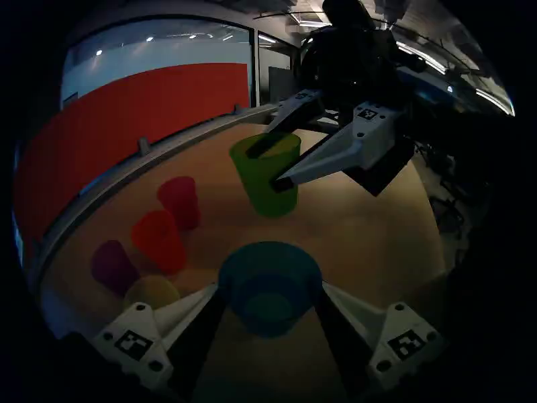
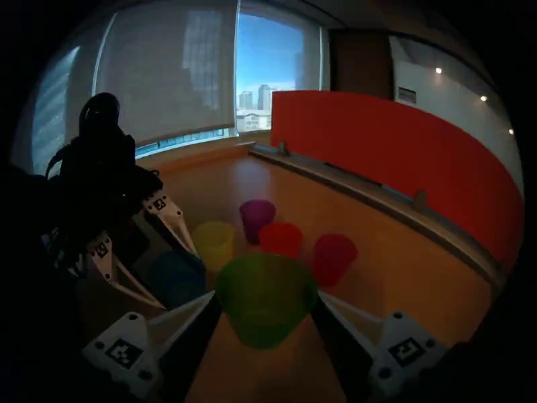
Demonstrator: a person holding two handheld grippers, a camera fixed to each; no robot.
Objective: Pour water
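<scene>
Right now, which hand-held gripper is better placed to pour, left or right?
Probably right. The right hand-held gripper grips the green cup near the blue cup, which the left hand-held gripper holds upright, mouth open, ready to receive. Whether either holds water, I cannot tell.

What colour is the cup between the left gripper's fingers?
It is a blue cup, between the fingers of the left gripper; it shows best in the left gripper view.

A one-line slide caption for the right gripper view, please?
Right gripper grips a green cup; left gripper holds a blue cup beside it.
</scene>
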